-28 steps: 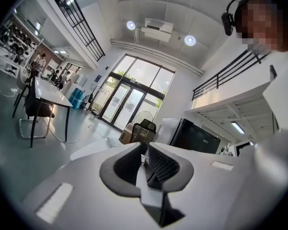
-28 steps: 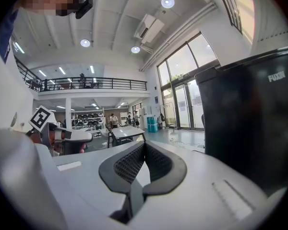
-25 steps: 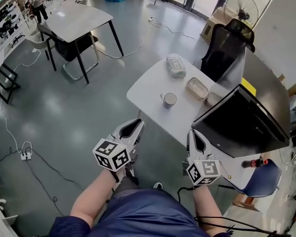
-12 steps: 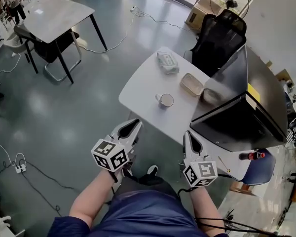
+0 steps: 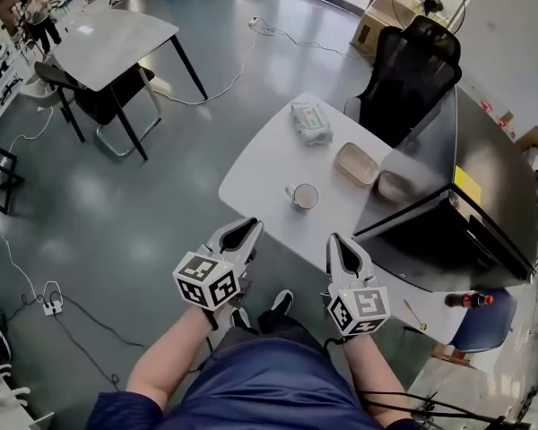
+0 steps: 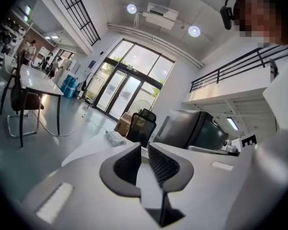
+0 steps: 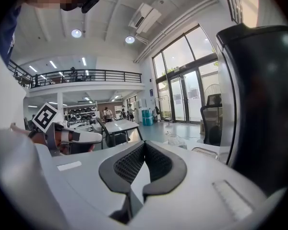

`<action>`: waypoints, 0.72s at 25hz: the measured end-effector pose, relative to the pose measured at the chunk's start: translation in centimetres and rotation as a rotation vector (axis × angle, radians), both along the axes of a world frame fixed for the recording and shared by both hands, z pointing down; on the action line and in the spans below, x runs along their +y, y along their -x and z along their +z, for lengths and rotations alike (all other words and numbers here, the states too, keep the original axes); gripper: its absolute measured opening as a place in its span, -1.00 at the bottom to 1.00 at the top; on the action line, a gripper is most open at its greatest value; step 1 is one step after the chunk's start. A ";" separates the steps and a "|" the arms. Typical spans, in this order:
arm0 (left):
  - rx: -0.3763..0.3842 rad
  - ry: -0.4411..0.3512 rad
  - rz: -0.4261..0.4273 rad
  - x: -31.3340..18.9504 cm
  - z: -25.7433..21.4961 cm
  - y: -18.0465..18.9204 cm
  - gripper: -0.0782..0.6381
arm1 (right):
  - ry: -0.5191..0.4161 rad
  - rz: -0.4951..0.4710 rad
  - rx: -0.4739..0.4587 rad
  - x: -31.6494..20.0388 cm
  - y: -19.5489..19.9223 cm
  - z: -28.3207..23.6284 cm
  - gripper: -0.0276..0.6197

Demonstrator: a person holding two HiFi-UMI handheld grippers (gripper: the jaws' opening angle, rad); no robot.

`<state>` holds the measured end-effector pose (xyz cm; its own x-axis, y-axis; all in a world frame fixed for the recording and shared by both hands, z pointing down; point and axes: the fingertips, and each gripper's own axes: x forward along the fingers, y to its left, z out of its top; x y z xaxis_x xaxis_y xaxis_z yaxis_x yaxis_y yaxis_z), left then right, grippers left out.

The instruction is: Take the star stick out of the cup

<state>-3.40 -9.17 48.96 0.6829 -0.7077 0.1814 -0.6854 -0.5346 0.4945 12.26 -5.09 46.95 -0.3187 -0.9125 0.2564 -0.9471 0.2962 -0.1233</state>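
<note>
Over the floor in the head view, held left claw (image 5: 245, 228) and right claw (image 5: 338, 243) short of the surface (image 5: 260, 164), well apart from the cup (image 5: 304, 196) ahead; could not make out the star stick. Through the left gripper view, saw jaws barely parted, gripping nothing. Through the right gripper view, saw jaws closed, empty, left claw alongside.

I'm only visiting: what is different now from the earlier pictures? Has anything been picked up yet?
Nothing has been picked up. The person seems to have stepped slightly nearer the white table, so the cup sits a little closer to the left gripper and right gripper. Both grippers stay empty and short of the table, and the cup has not moved on it.
</note>
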 end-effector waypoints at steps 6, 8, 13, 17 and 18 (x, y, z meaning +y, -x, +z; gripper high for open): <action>-0.038 0.007 -0.026 -2.4 0.2 -2.9 -0.64 | -0.007 -0.068 -0.019 -2.8 -1.4 0.2 -0.90; -0.050 0.014 -0.031 -3.0 0.8 -4.0 -0.64 | -0.006 -0.102 -0.015 -3.6 -1.4 0.6 -0.90; -0.107 0.066 -0.014 -4.2 4.3 -6.2 -0.64 | 0.017 -0.139 -0.026 -4.0 -1.9 1.8 -0.90; -0.164 0.126 0.027 -4.9 7.2 -7.3 -0.64 | 0.028 -0.136 -0.042 -4.2 -2.1 1.7 -0.89; -0.173 0.142 0.043 -5.0 7.9 -7.7 -0.64 | 0.032 -0.125 -0.041 -4.2 -2.4 1.7 -0.90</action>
